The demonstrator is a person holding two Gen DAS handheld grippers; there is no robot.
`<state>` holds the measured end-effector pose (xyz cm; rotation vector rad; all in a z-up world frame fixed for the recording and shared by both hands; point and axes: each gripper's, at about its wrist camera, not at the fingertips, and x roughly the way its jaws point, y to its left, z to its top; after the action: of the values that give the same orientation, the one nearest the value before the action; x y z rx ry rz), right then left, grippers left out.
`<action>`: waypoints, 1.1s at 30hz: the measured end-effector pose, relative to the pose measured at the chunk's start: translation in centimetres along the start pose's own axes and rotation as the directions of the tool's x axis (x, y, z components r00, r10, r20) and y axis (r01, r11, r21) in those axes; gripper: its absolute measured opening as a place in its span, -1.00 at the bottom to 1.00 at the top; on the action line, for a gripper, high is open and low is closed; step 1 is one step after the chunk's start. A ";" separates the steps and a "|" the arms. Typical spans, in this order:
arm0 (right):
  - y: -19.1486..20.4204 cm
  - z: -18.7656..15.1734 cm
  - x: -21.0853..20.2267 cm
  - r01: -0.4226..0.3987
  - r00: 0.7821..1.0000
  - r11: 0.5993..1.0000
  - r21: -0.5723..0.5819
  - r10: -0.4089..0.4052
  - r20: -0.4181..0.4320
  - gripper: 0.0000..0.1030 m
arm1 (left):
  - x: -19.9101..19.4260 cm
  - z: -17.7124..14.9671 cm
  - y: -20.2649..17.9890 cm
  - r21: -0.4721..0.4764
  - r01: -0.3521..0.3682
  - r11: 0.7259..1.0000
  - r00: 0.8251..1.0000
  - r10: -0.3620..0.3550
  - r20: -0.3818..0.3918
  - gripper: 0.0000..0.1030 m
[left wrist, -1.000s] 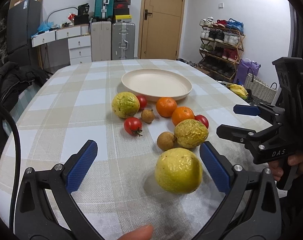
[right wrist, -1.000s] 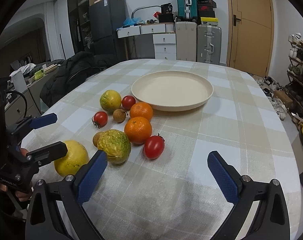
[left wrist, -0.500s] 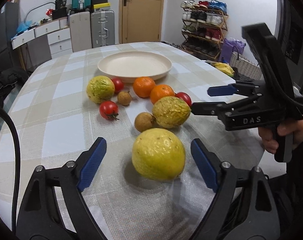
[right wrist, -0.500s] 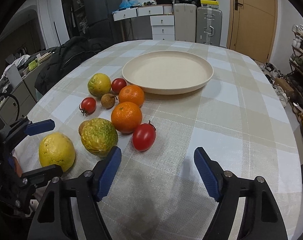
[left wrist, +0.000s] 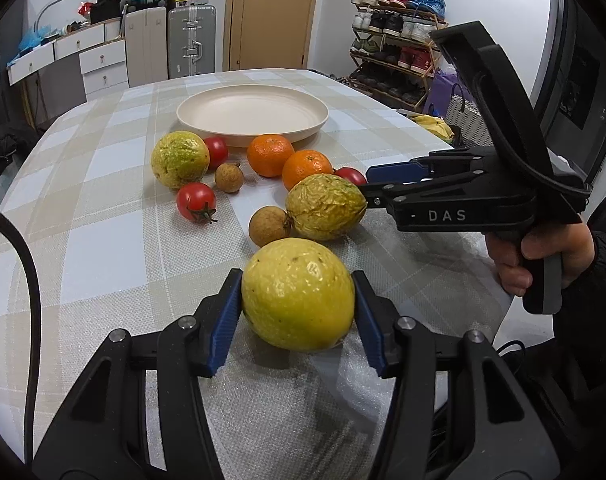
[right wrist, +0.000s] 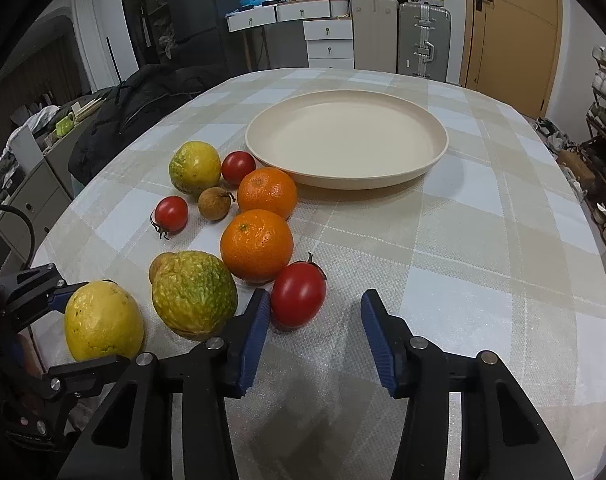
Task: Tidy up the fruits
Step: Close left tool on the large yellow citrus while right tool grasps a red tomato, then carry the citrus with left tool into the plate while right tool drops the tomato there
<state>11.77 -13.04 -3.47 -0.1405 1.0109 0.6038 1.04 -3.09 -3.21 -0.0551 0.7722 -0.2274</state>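
On the checked tablecloth, my left gripper (left wrist: 297,312) is closing, and its blue pads touch both sides of a large yellow fruit (left wrist: 297,294). My right gripper (right wrist: 315,332) is also closing. A red tomato (right wrist: 299,294) sits at its fingertips against the left pad, with a gap to the right pad. Beyond lie a wrinkled green-yellow fruit (right wrist: 193,294), two oranges (right wrist: 257,244) (right wrist: 267,192), two more tomatoes (right wrist: 170,214) (right wrist: 238,167), a longan (right wrist: 214,209) and a rounder green-yellow fruit (right wrist: 195,166). The cream plate (right wrist: 363,182) behind them holds nothing.
A person's hand (left wrist: 543,256) grips the right gripper's handle at the table's right edge. A dark jacket (right wrist: 143,100) lies past the left edge. Suitcases (left wrist: 191,40), drawers and a shoe rack (left wrist: 399,52) line the walls. A black cable (left wrist: 27,280) hangs at the left.
Both pairs of jaws have narrowed from wide open. The left pads have come in against the yellow fruit. The right gripper has moved forward and down to the nearest tomato.
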 end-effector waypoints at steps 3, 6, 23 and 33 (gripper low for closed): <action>0.4 0.1 0.1 0.003 1.000 1.000 -0.013 -0.003 0.004 -0.22 | -0.1 0.2 0.2 -0.012 -0.006 1.000 1.000 0.006 0.009 -0.03; 0.5 0.0 0.1 -0.006 1.000 1.000 -0.020 0.006 0.011 -0.40 | -0.6 0.4 0.5 -0.024 -0.013 1.000 0.999 0.013 0.029 -0.03; -1.0 0.1 -2.4 -0.068 0.992 0.997 0.038 0.064 0.107 -0.47 | -2.4 2.8 1.7 -0.056 -0.098 0.994 0.981 0.106 0.163 -0.03; -0.7 1.1 -4.5 -0.076 0.983 0.997 0.017 0.073 0.166 -0.47 | -2.4 4.9 2.2 -0.062 -0.100 0.993 0.975 0.110 0.194 -0.02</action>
<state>11.24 -15.08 0.77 -0.0310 0.8650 0.6606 3.13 -0.56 1.64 -0.0848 0.5812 -0.0990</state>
